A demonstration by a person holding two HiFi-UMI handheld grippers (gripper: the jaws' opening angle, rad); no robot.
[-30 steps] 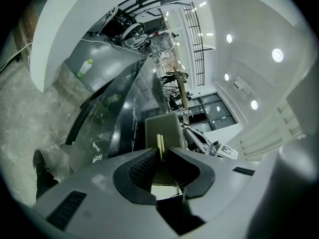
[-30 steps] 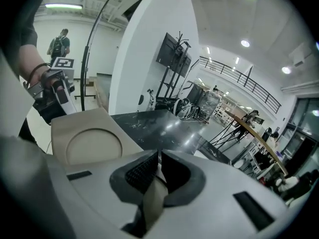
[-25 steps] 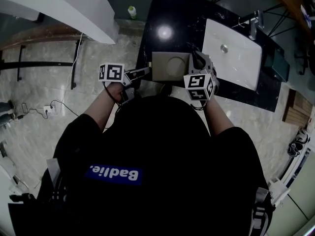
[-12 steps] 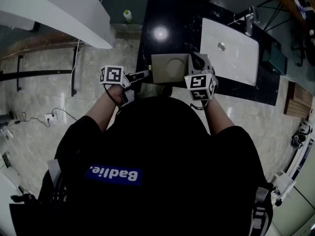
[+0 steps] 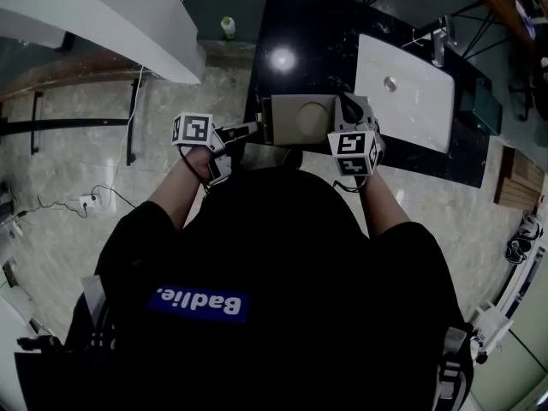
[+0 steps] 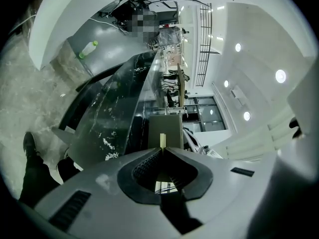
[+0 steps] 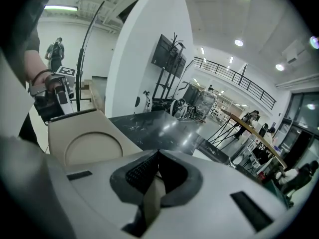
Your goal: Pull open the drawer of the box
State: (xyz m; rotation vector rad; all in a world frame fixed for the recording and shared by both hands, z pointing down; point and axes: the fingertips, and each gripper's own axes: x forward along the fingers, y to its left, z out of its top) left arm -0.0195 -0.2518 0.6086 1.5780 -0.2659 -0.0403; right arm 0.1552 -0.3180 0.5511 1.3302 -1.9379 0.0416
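Observation:
A beige box [image 5: 301, 118] with a round recess in its lid stands at the near edge of a black marble counter [image 5: 308, 41]. My left gripper [image 5: 256, 129] is at the box's left end. In the left gripper view it [image 6: 162, 148] is shut on a thin pale drawer tab [image 6: 162, 139] that sticks out of the box's end face [image 6: 165, 126]. My right gripper [image 5: 347, 108] is at the box's right end. In the right gripper view it [image 7: 157, 156] is shut on a beige edge of the box [image 7: 92, 146]. The drawer itself is hidden.
A white sink basin [image 5: 404, 91] with a faucet [image 5: 441, 41] lies right of the box. A green-capped bottle [image 5: 228, 26] stands on the floor beyond the counter's left corner. A white curved counter [image 5: 103, 15] fills the upper left. Cables and a power strip [image 5: 86, 202] lie on the floor.
The box and my right gripper have shifted a little to the right, while my left gripper has stayed put. A narrow dark gap now shows at the box's left end.

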